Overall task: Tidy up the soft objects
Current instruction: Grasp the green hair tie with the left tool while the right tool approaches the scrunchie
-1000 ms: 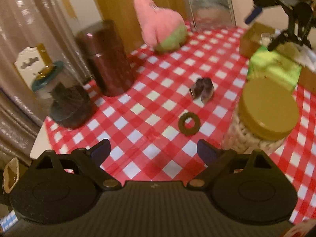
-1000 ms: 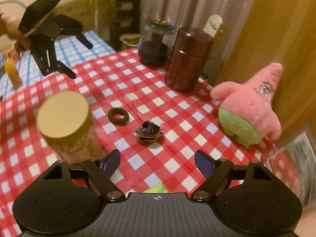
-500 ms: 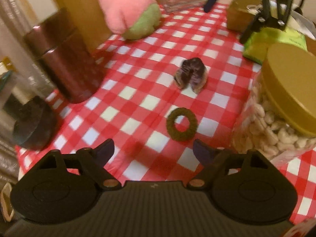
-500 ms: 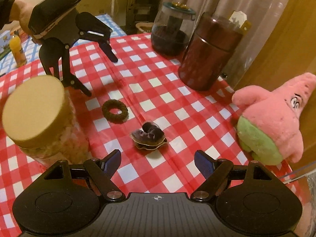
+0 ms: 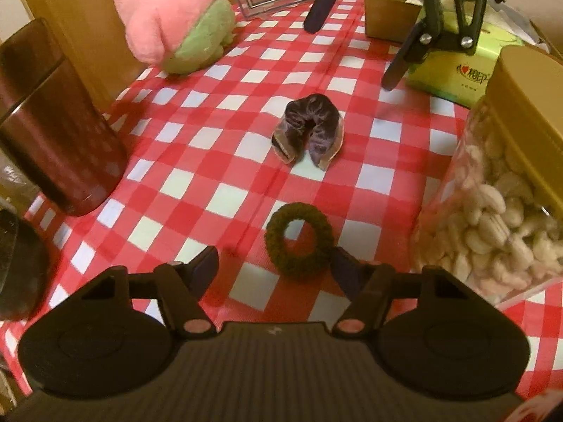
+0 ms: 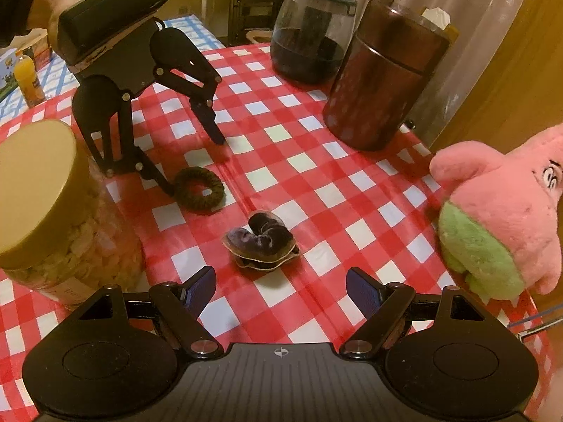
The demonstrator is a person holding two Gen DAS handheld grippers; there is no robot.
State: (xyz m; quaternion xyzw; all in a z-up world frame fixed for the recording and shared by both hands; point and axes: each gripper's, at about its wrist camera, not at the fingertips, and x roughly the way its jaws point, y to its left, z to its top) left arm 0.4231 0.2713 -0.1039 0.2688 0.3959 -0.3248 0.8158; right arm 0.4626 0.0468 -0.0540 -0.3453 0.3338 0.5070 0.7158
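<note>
The left gripper [image 5: 274,267] sits low over the red-and-white checked worktop [image 5: 197,183], its jaws closing around the brown hair tie [image 5: 298,243]. The tie lies flat between the fingers: the right finger is just beside its rim, perhaps touching, while the left finger stands well clear, so nothing is pinched yet. Seen from the right wrist, the same left gripper [image 6: 195,165] has one fingertip down by the tie [image 6: 199,188] and the other on the cloth farther off, with a hand [image 6: 49,10] holding the tool.

The right gripper [image 6: 278,288] hangs open just short of the purple scrunchie [image 6: 262,242], which lies crumpled on the cloth past its fingertips, untouched. In the left view the scrunchie [image 5: 309,130] lies beyond the hair tie, near the middle of the worktop, with the right gripper [image 5: 355,45] reaching down toward it from behind.

Beside the tie stands a clear jar of pale nuts with a gold lid [image 5: 506,190]. Farther out, a dark brown canister [image 6: 381,77] and a glass jar [image 6: 309,35] stand at one edge, a pink and green plush star [image 5: 172,21] rests at the far corner, and a green tissue pack [image 5: 454,66] lies behind the nut jar.
</note>
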